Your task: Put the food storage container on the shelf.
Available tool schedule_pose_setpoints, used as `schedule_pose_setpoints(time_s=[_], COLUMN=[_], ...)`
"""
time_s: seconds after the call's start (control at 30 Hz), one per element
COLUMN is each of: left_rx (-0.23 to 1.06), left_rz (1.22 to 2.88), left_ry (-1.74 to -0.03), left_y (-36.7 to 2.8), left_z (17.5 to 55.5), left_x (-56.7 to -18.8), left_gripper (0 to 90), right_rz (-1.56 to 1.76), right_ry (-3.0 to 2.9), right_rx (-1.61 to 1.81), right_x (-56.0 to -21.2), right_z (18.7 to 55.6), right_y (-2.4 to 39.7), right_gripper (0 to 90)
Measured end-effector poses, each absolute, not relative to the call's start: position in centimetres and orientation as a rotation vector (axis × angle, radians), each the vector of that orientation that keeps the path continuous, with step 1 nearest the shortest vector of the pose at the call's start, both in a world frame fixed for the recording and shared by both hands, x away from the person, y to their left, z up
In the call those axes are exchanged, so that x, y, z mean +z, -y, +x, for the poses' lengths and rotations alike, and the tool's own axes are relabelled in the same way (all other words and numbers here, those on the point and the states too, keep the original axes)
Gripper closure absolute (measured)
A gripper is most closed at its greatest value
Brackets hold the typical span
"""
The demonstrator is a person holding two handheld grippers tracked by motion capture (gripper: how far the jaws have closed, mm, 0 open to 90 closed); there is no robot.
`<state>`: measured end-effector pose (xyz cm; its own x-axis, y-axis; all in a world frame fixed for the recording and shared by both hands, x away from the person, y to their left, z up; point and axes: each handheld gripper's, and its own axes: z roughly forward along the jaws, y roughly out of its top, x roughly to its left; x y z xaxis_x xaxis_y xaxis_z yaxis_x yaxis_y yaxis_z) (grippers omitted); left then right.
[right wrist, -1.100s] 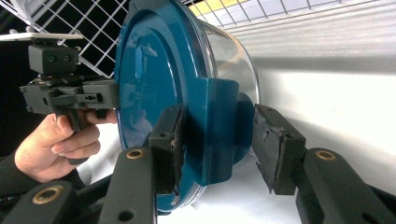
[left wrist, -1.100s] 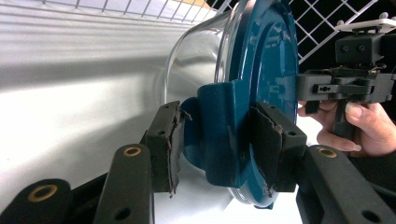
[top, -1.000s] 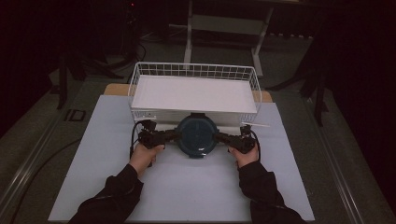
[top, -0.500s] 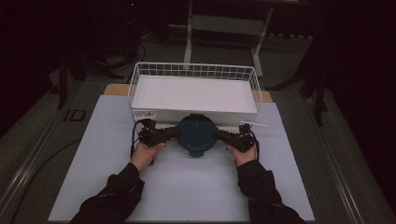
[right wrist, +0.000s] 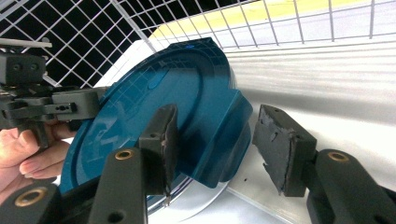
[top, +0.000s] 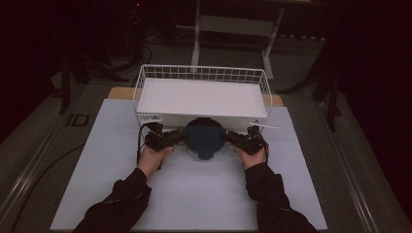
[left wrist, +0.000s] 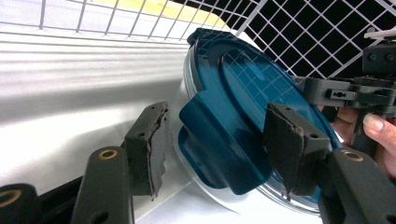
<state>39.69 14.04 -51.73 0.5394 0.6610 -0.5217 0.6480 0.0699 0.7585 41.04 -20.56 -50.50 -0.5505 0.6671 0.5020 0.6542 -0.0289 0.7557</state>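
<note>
A round clear container with a teal lid [top: 204,137] sits just in front of the white wire basket [top: 142,80]. My left gripper [top: 171,138] is at the lid's left side and my right gripper [top: 236,139] at its right. In the left gripper view, my left gripper [left wrist: 219,144] is open. Its jaws straddle a teal latch tab [left wrist: 224,140], with a gap at one jaw. In the right gripper view, my right gripper [right wrist: 219,140] is open too, astride the opposite latch tab [right wrist: 229,135]. One pad [right wrist: 166,135] lies against the lid; the other stands apart.
The basket holds a white liner [top: 201,97] and stands at the far side of a white mat [top: 194,194]. Its wire wall [left wrist: 299,32] rises right behind the container. Dark floor and stands surround the table.
The container and both grippers have shifted slightly away from the person, closer to the basket's front wall. The jaws stay astride the latch tabs.
</note>
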Motion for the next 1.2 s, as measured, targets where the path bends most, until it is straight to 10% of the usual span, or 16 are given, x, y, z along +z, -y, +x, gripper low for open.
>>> schedule_pose_setpoints(time_s=[0.8,1.2], left_rx=[0.059,0.072], left_rz=[1.724,1.754], left_ry=[-0.900,-0.849], left_y=[-14.4,-15.7], left_z=[35.6,32.3], left_x=[-49.5,-47.5], left_gripper=[1.4,1.1], right_rz=[1.331,1.264], right_ry=[-2.219,-2.285], right_rx=[1.574,1.601], right_x=[-47.7,-46.7], right_z=[37.6,34.8], right_y=[20.3,19.0], right_gripper=[43.2,43.8])
